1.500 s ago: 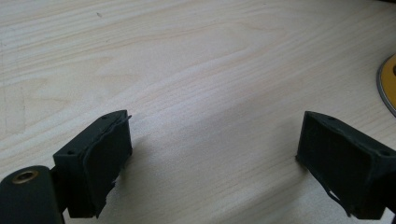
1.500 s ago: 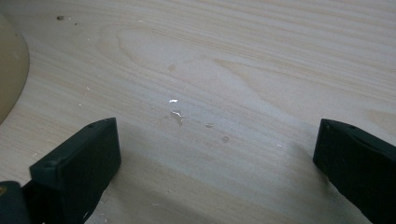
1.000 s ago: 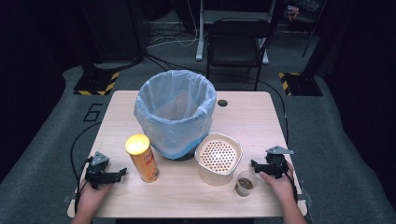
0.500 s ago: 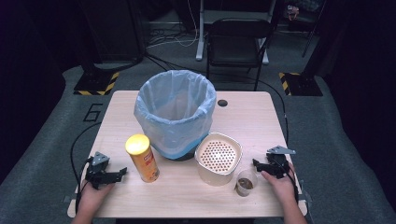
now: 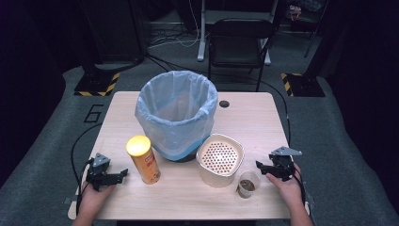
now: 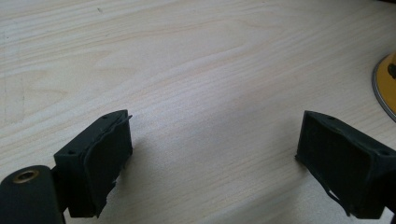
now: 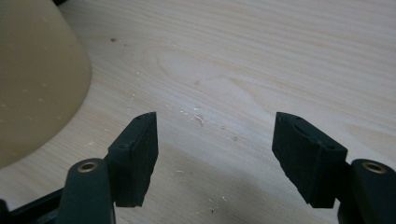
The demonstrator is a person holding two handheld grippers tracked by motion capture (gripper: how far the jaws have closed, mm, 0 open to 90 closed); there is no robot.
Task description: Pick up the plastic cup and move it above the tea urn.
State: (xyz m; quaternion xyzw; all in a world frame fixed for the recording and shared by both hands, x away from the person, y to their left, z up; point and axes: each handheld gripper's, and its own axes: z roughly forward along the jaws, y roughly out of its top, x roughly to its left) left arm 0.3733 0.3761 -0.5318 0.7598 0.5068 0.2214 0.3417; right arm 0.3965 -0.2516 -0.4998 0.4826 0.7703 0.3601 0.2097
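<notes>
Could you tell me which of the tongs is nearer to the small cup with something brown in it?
The right tongs: they sit just right of the cup. The left tongs are across the table, beyond the yellow-lidded can.

Small clear cup point(image 5: 247, 183), brown contents, upright, seen nr tabletop's point(image 5: 254, 122) front edge, right of centre, just beside cream perforated bowl point(image 5: 219, 159).

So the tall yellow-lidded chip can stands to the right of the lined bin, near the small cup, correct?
Not quite. The high view shows the chip can standing left of the lined bin, near the left gripper. The small cup stands on the other side.
</notes>
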